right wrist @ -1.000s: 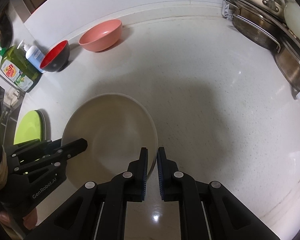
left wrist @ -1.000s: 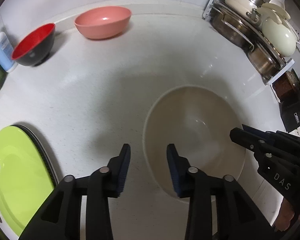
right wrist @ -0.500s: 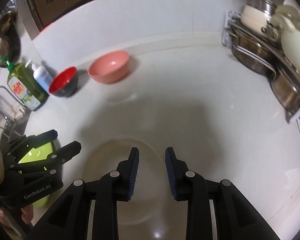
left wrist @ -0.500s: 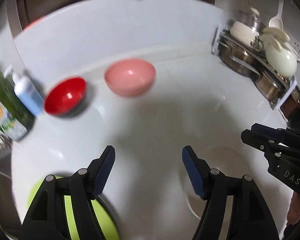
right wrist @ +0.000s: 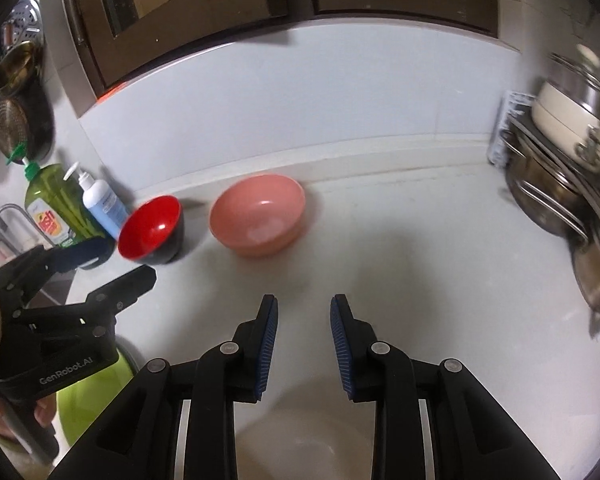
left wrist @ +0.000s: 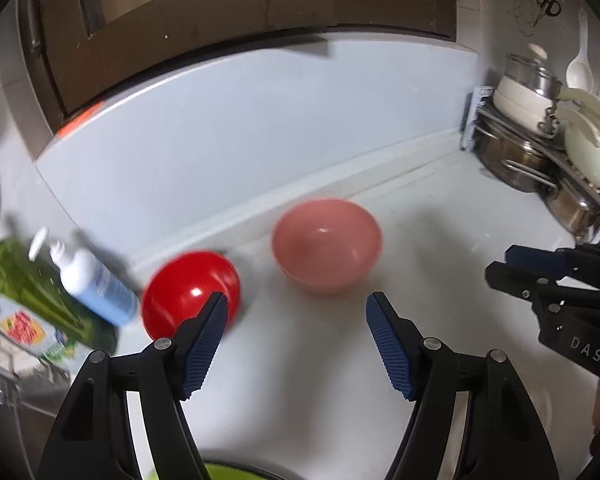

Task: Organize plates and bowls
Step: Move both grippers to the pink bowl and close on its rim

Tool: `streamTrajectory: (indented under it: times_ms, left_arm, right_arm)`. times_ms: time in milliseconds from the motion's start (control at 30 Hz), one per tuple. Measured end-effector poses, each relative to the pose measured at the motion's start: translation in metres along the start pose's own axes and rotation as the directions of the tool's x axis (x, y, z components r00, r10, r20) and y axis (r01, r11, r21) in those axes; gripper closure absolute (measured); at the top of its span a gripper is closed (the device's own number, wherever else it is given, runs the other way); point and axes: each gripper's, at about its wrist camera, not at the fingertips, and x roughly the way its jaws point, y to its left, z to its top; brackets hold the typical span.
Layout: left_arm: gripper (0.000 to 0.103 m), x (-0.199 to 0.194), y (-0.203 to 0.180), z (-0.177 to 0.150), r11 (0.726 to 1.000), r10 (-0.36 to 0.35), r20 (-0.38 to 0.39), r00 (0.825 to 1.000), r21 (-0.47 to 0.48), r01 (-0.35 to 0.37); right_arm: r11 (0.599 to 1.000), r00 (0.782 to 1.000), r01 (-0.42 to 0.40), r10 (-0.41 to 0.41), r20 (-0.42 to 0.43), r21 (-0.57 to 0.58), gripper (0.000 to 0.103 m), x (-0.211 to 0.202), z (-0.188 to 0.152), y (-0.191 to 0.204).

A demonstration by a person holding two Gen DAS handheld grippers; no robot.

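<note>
While both grippers' jaws stand open and empty, their bodies read "GenRobot.AI" (right wrist: 66, 370) and "DAS" (left wrist: 586, 349).

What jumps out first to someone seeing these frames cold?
The red bowl and pink bowl stand side by side on the white counter near the back wall. The open, empty left gripper and right gripper fill the foreground, with a lime-green plate below left.
</note>
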Motion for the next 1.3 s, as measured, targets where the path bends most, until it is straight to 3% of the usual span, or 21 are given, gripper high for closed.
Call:
streamTrajectory:
  times_ms: [433, 833, 1133, 1233, 1300]
  left_arm:
    - [0.032, 0.078, 0.021, 0.032, 0.997, 0.018, -0.053, 0.998, 0.074, -0.015]
    - [0.036, 0.150, 0.023, 0.042, 0.997, -0.008, -0.144, 0.990, 0.080, 0.020]
    - [0.055, 0.185, 0.016, 0.044, 0.995, -0.031, -0.232, 0.972, 0.081, 0.051]
    - [0.066, 0.193, 0.014, 0.043, 0.995, -0.048, -0.257, 0.965, 0.067, 0.067]
    - [0.078, 0.197, 0.014, 0.043, 0.996, -0.047, -0.270, 0.962, 0.065, 0.067]
  right_arm:
    - [1.000, 1.000, -0.004, 0.004, -0.031, -0.007, 0.074, 0.058, 0.050, 0.014]
    - [0.997, 0.989, -0.036, 0.044, -0.139, 0.061, 0.074, 0.130, 0.068, 0.010]
    - [0.990, 0.979, -0.048, 0.073, -0.190, 0.132, 0.075, 0.161, 0.072, 0.000]
    - [0.988, 0.976, -0.049, 0.080, -0.205, 0.148, 0.076, 0.167, 0.073, -0.002]
    - [0.987, 0.973, -0.049, 0.081, -0.216, 0.151, 0.078, 0.170, 0.074, -0.003]
